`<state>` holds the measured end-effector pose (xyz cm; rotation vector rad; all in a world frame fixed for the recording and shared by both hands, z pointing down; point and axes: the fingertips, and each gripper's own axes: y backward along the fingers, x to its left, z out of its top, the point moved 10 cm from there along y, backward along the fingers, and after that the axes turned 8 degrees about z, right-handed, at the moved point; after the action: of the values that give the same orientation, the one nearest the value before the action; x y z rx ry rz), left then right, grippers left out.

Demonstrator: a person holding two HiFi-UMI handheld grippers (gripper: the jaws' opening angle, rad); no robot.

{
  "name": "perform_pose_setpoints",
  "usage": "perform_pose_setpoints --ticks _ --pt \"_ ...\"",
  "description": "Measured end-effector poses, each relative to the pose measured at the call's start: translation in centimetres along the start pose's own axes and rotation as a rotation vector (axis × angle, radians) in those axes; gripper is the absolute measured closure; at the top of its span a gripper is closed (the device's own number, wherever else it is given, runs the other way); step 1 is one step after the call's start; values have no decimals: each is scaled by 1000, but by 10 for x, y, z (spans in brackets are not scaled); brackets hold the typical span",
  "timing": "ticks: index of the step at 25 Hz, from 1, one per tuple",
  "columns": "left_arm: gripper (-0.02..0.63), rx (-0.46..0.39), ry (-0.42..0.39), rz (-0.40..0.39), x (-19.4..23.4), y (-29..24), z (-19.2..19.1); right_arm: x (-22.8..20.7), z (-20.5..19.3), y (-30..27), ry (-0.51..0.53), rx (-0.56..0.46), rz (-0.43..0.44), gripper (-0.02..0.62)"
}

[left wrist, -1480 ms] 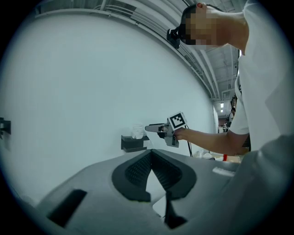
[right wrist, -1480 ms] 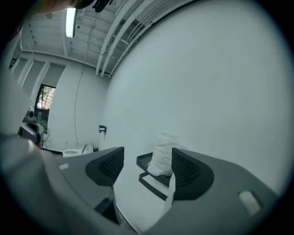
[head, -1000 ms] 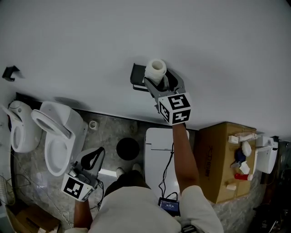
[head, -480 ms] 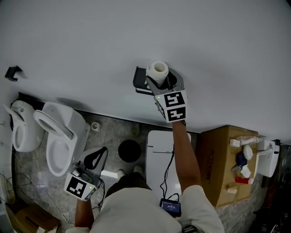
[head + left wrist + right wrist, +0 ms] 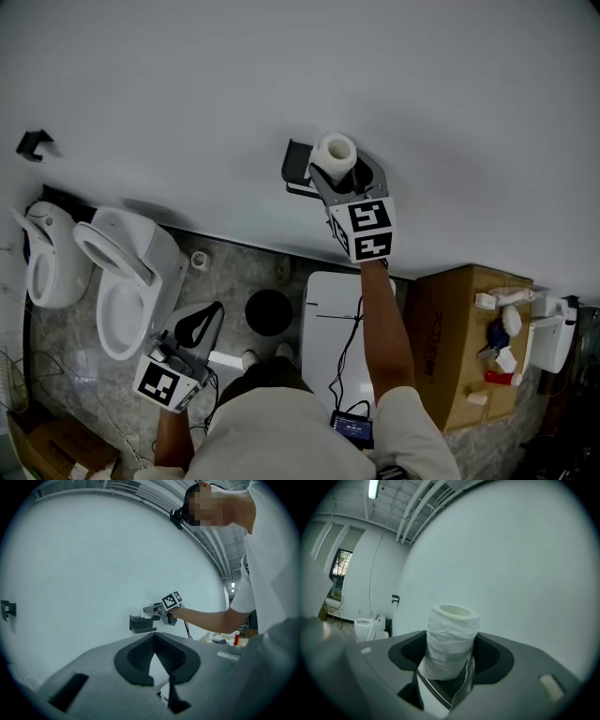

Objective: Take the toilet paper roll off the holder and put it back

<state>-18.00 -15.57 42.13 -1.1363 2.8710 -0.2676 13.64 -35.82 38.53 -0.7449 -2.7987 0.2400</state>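
Note:
The white toilet paper roll (image 5: pixel 335 150) stands upright at the dark wall holder (image 5: pixel 298 172), on the white wall. My right gripper (image 5: pixel 339 167) reaches up to it, and its jaws are closing with the roll between them. In the right gripper view the roll (image 5: pixel 451 641) fills the gap of the right gripper (image 5: pixel 451 667) and touches both pads. My left gripper (image 5: pixel 208 309) hangs low by my side, shut with nothing in it. From the left gripper view, past the left gripper (image 5: pixel 154 637), the holder (image 5: pixel 140 623) and roll (image 5: pixel 143 609) show far off.
Two white toilets (image 5: pixel 127 277) (image 5: pixel 47 267) stand on the floor at the left. A white toilet lid (image 5: pixel 330 314) and a cardboard box (image 5: pixel 459 347) with small items on top sit below the holder. A black round object (image 5: pixel 268 311) lies on the floor. A small black bracket (image 5: pixel 33 143) hangs on the wall.
The right gripper's jaws have drawn in around the roll. The view has shifted slightly; the roll keeps its place beside the holder. The left gripper has barely moved.

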Motion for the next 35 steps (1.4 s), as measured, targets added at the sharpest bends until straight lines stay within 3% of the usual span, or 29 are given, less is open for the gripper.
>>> perform_pose_setpoints --ticks 9,14,27,35 --pt "603 -2 -8 -20 -7 -2 1 13 19 49 -1 -105 10 298" --pt "603 -9 -14 -25 -9 -1 4 33 35 84 20 -154 61 298" --pt "603 -32 -6 -33 -15 10 7 101 15 168 -7 -129 200 298" --pt "603 -66 -14 -73 -15 14 14 131 12 204 -57 -153 221 298"
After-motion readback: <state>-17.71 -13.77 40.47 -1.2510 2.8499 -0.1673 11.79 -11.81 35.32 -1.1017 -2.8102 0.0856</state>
